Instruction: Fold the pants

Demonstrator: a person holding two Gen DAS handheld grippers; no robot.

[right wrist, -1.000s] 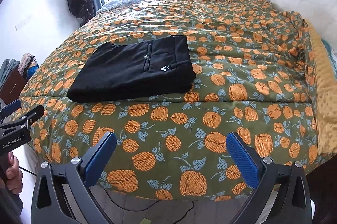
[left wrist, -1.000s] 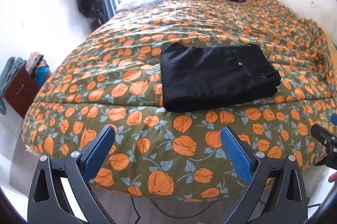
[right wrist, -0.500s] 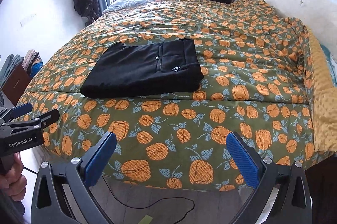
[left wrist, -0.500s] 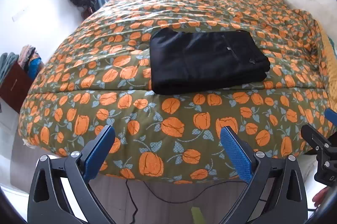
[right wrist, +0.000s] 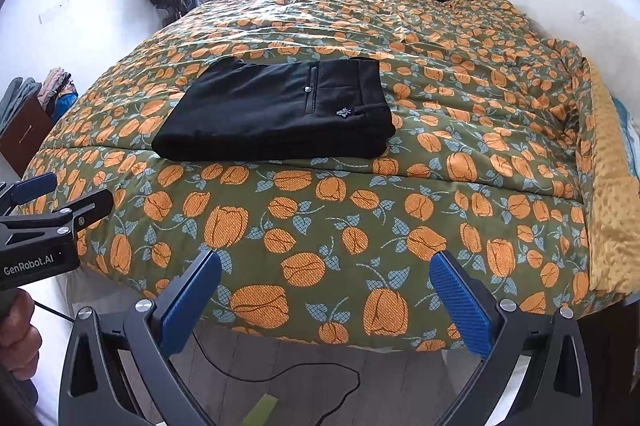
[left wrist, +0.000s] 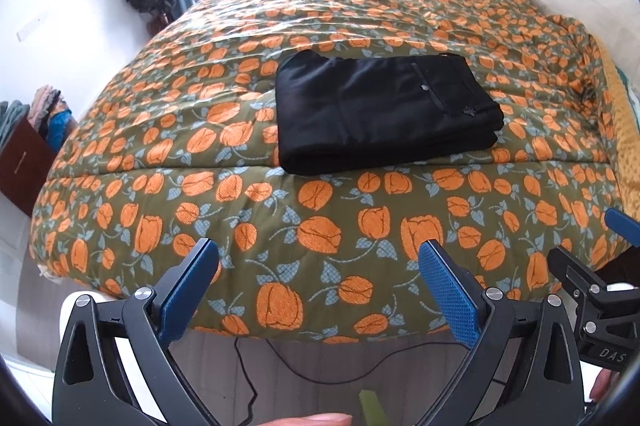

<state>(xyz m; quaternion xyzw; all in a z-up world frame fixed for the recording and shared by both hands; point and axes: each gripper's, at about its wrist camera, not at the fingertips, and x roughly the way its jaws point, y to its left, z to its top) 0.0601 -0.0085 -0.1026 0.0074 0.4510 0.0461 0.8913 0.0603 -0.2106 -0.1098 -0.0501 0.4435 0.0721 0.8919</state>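
Black pants [left wrist: 380, 117] lie folded in a neat rectangle on the bed [left wrist: 320, 226]. I've pulled both tools back past its edge since a second ago; left gripper [left wrist: 318, 282] and right gripper [right wrist: 326, 290] gape empty. Folding looks finished.

One pair of black pants [left wrist: 380, 117], folded; one bed with one orange-tulip quilt [left wrist: 320, 226]. Two grippers: left gripper [left wrist: 318, 286], right gripper [right wrist: 326, 290], each with two blue pads [left wrist: 188, 290]. One black cable [right wrist: 280, 374] on the floor, one green tape strip [right wrist: 260, 410].
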